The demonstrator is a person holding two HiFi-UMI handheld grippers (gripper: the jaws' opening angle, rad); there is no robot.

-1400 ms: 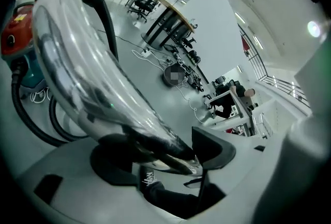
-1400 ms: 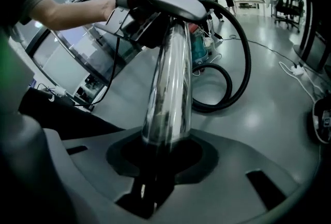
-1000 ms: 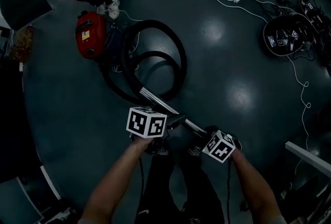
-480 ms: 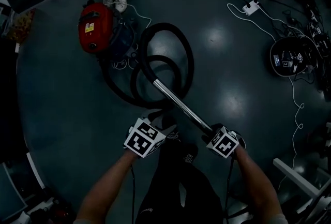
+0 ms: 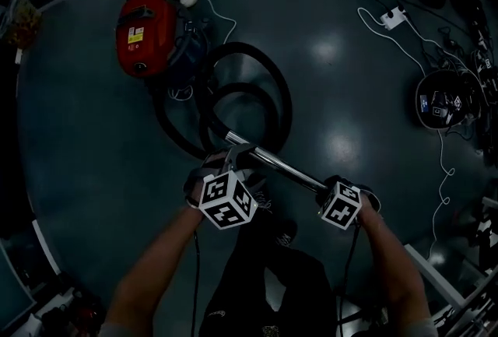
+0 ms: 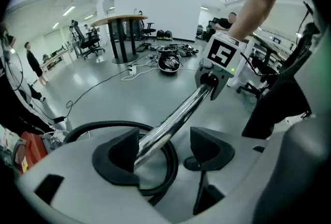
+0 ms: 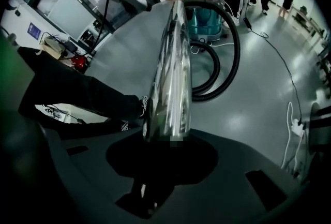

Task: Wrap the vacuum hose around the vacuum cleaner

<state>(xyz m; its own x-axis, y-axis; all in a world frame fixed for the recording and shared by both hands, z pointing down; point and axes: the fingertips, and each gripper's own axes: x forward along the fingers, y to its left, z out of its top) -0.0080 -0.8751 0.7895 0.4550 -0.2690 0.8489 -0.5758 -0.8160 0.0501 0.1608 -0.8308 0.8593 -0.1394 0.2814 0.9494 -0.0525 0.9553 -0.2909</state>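
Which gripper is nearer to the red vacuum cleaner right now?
Left. The left gripper is at the metal tube end towards the red vacuum cleaner, and its fingers have just been closing around the tube. The right gripper grips the far end.

The vacuum cleaner (image 5: 144,33) stands on the floor (image 5: 93,172) at the far left. The hose (image 5: 268,86) lies in loops on the floor just right of it, touching its right side. From the near side of the loops the metal tube (image 5: 284,166) runs to the near right. The left gripper (image 6: 165,151) is at the tube's far-left end. Its jaws have just been closing, with the tube between them, against one pad and apart from the other. The right gripper (image 7: 163,158) holds the near-right end. A power strip (image 5: 393,16) lies far right, with a round object (image 5: 443,98) nearer, well apart from the hose.
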